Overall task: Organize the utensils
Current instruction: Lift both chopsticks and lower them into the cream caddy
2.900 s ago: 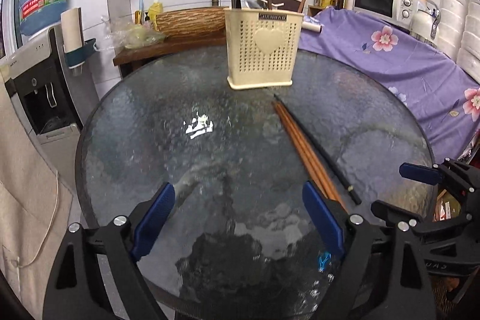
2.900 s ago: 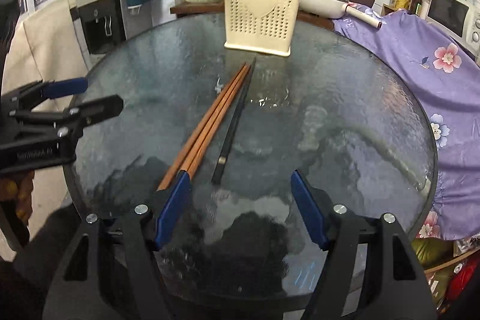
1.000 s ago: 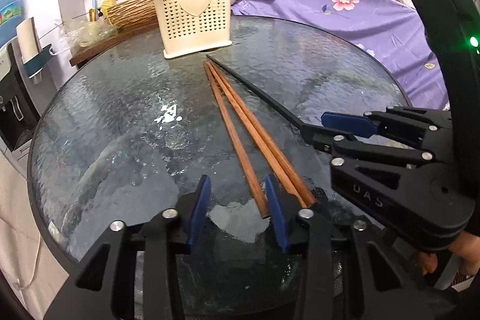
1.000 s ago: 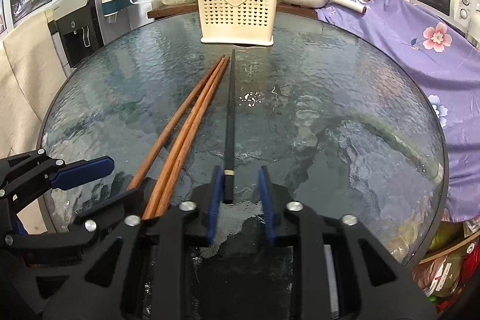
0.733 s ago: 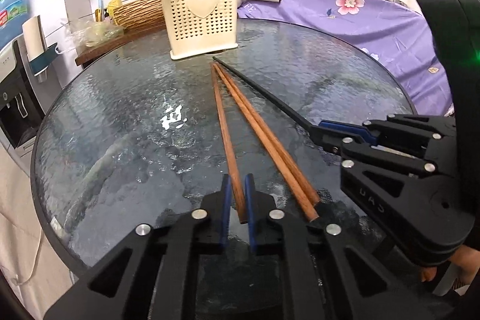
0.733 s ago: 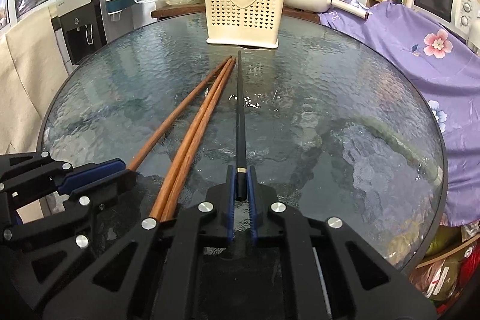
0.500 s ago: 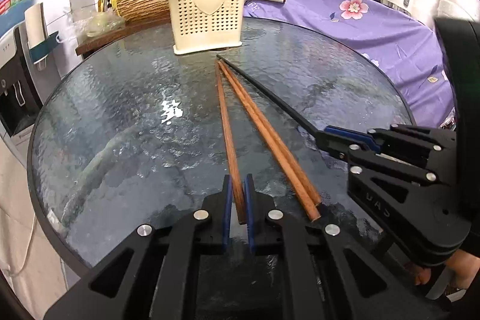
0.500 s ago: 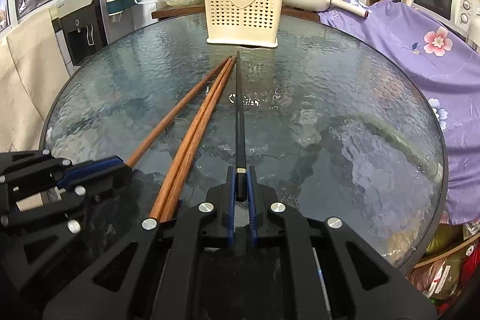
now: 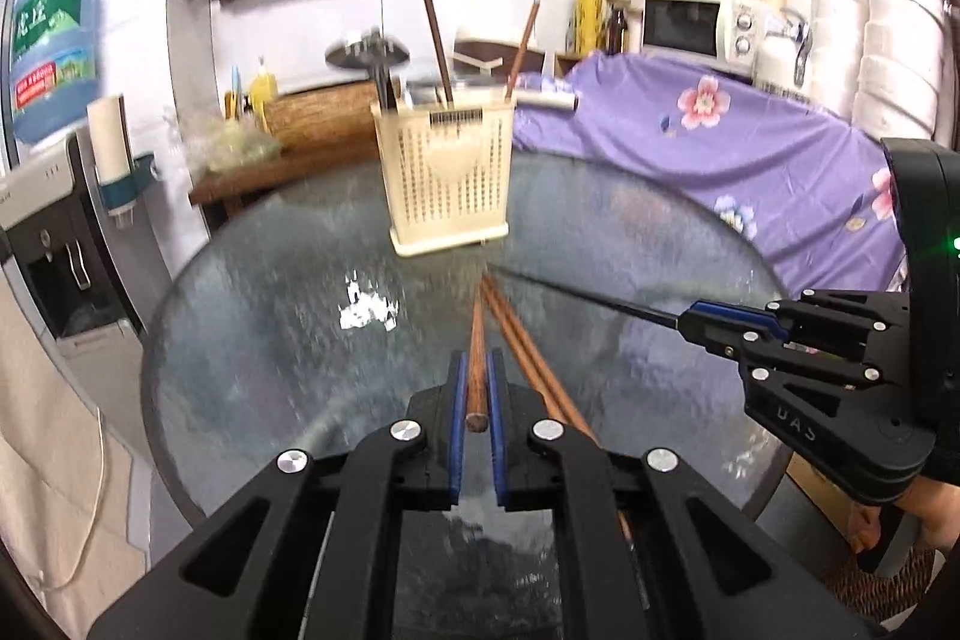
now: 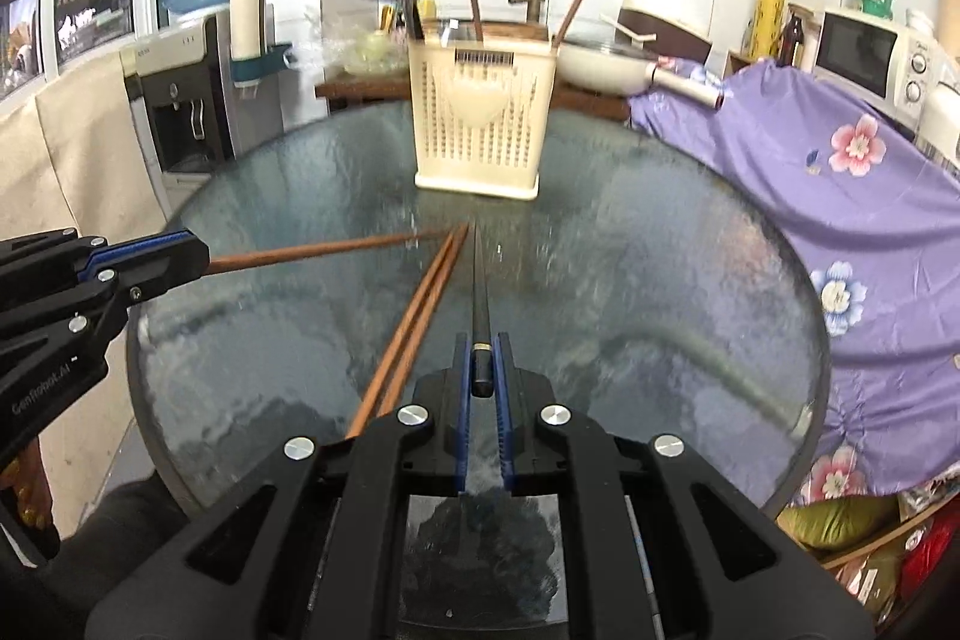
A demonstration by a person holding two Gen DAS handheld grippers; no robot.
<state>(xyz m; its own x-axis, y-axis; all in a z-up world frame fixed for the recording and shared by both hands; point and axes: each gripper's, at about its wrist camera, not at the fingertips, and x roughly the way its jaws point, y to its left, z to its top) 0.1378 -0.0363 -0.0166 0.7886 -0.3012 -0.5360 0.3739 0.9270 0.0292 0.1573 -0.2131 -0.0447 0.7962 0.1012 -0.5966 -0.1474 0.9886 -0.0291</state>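
My left gripper (image 9: 476,367) is shut on the butt end of a brown wooden chopstick (image 9: 477,340) and holds it above the round glass table (image 9: 252,340). My right gripper (image 10: 482,349) is shut on the butt end of a black chopstick (image 10: 480,280), also lifted. Each gripper shows in the other's view: the right gripper (image 9: 690,319) and the left gripper (image 10: 201,259). Two more brown chopsticks (image 10: 423,316) lie side by side on the glass. All tips point at the cream perforated utensil basket (image 10: 483,124), which holds a ladle and upright sticks.
A purple flowered cloth (image 10: 840,172) covers the furniture on the right, with a microwave (image 10: 870,52) behind. A water dispenser (image 10: 180,100) stands left of the table. A pan (image 10: 606,67) sits behind the basket on a wooden counter.
Both grippers closed on their chopsticks, then rose and tilted up, lifting the brown and the black chopstick off the glass. The two other brown chopsticks stayed on the table.
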